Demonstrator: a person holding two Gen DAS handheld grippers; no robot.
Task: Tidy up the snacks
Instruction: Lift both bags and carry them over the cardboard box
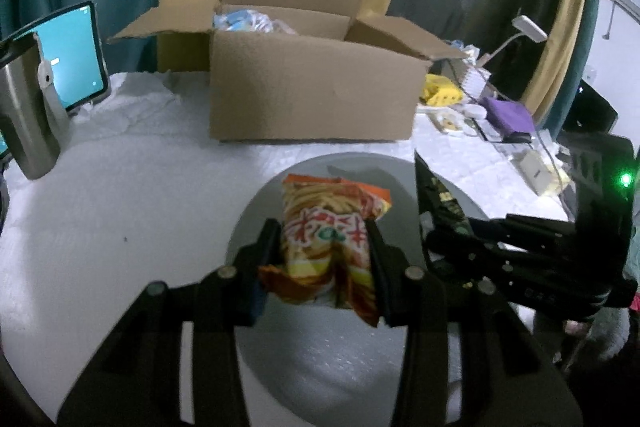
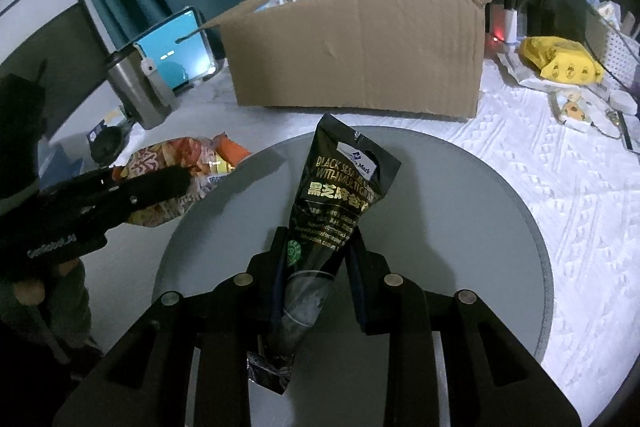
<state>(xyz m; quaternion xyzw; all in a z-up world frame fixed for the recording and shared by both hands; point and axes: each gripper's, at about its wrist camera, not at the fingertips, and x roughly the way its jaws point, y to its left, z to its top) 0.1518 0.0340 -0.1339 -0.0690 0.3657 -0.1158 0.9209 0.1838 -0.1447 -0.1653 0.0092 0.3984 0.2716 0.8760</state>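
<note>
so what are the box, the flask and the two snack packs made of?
Box: plain brown cardboard, matte, creased flaps. Flask: looks like brushed steel, dull sheen. Orange pack and black pack: likely printed plastic film, glossy and crinkled where the grippers pinch them.

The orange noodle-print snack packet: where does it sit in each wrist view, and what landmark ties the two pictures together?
Left wrist view: the orange snack packet is at lower centre, clamped in the left gripper above the grey round tray.
Right wrist view: the packet is at mid-left, beside the tray's left edge, partly behind the left gripper.
Shared landmark: the open cardboard box behind the tray.
</note>
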